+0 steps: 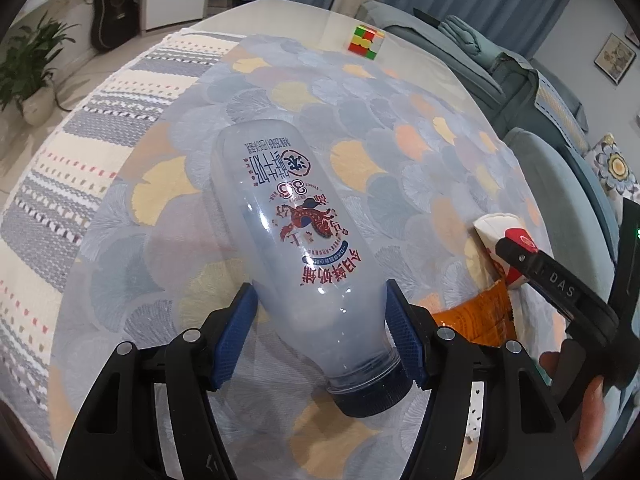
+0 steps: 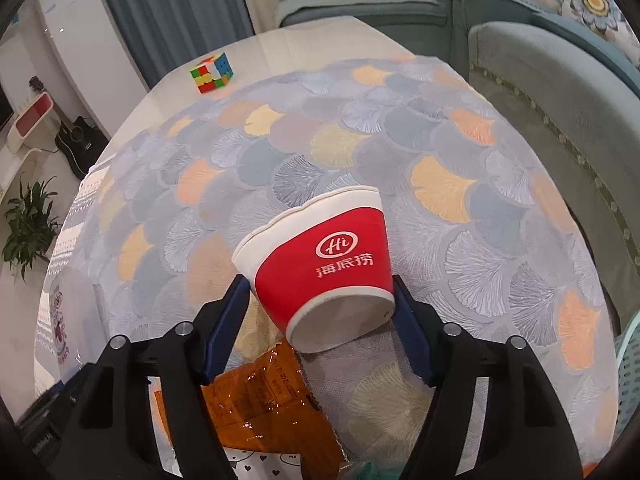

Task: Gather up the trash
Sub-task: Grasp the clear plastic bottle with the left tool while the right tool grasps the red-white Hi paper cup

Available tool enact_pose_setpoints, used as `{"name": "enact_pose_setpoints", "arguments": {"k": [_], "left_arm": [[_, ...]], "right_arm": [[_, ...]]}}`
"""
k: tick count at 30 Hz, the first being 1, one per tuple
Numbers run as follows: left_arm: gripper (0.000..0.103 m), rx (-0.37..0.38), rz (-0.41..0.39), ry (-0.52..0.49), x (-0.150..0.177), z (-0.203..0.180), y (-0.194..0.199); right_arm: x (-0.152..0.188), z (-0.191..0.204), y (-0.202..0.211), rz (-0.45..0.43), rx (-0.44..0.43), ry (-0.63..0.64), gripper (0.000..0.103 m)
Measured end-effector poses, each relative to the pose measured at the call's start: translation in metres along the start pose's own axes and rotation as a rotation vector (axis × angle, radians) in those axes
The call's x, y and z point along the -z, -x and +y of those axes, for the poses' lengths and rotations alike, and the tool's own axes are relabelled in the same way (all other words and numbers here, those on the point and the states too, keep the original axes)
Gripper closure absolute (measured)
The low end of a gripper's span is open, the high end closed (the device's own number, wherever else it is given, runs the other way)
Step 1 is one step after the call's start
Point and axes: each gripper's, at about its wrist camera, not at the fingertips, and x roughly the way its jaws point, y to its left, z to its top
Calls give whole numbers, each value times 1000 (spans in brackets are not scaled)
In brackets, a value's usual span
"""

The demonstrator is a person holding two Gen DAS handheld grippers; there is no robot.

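A red and white paper cup (image 2: 320, 268) was held on its side between the blue pads (image 2: 224, 328) of the right gripper (image 2: 320, 300), its base turned toward the camera and its rim pointed away. An orange wrapper (image 2: 264, 404) was seen below the cup, lying on the patterned tablecloth (image 2: 460, 184). A puzzle cube (image 2: 212, 72) was set at the far end of the table, well apart from the cup.

a clear empty plastic bottle (image 1: 296, 240) with a dark blue cap and red print lies tilted. a red-and-white paper cup (image 2: 324, 268) tips on its side, touching a crumpled orange wrapper (image 2: 264, 400).
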Motion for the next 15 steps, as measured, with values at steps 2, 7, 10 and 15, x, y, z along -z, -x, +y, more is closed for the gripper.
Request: {"name": "enact_pose_setpoints", "arguments": {"k": [2,7,10,15], "left_arm": [[41,4,-2,4,0,0,0],[41,-2,-28,-9,-1,-3,5],[41,14,-51,-12,-1,-5,11],[41,51,-116,-32,-3,-14,31]], "right_arm": [[1,1,4,-12,-5,6,42],[4,-3,16,-43,-7,-4,42],[6,-5,26,-69,-11,-16,42],[9,-5,56,-124,-38,-25,43]]}}
